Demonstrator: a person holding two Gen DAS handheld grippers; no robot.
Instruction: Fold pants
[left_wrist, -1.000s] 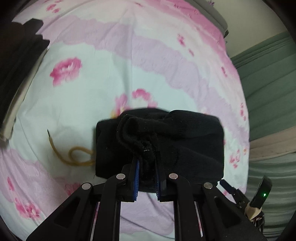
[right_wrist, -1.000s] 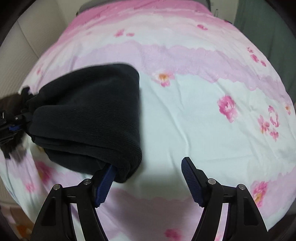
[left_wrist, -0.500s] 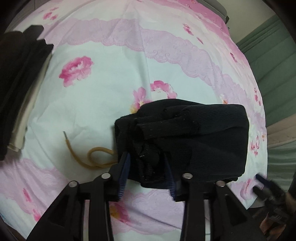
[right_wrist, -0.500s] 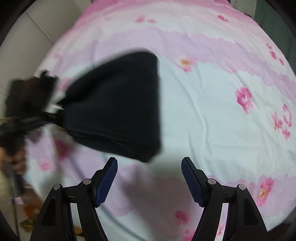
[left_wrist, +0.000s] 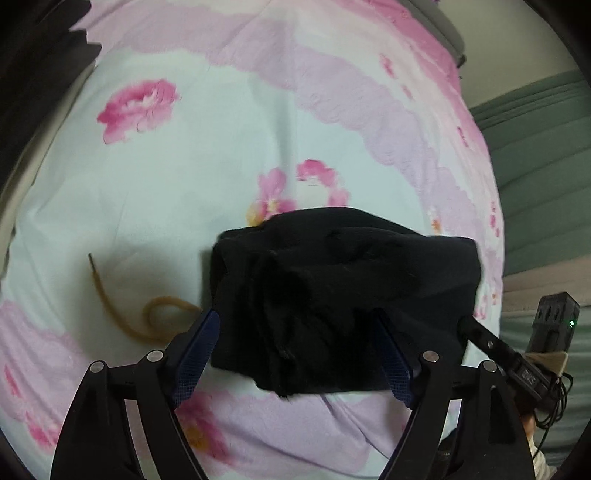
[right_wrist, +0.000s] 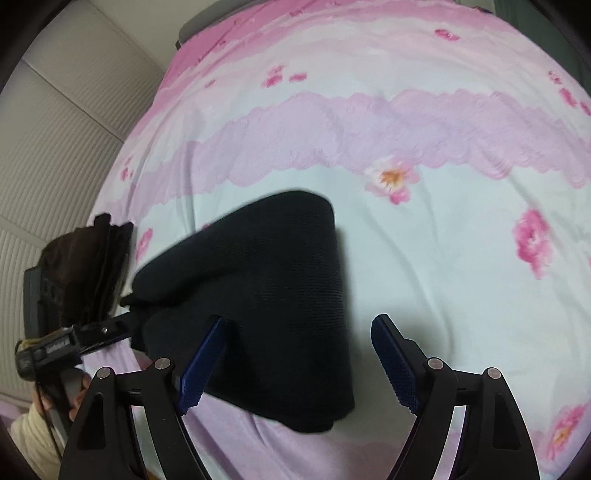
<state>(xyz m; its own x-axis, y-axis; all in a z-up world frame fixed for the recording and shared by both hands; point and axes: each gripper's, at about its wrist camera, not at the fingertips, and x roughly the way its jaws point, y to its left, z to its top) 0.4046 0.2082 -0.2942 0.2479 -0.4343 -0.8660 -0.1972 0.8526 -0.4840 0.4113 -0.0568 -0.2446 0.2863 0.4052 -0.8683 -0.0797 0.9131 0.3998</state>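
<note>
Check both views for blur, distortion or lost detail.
Left wrist view: black pants too dark for fold detail; fisheye bends the bedsheet. Right wrist view: pants edges smeared, sheet sharper; corners vignetted.

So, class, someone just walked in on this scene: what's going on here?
A person is folding black pants on a floral bedsheet, holding a gripping tool in each hand. The pants lie in a compact folded bundle. The left tool is open with the bundle's near edge between its fingers; the right tool is open at the other side. A tan cord lies beside the bundle.
</note>
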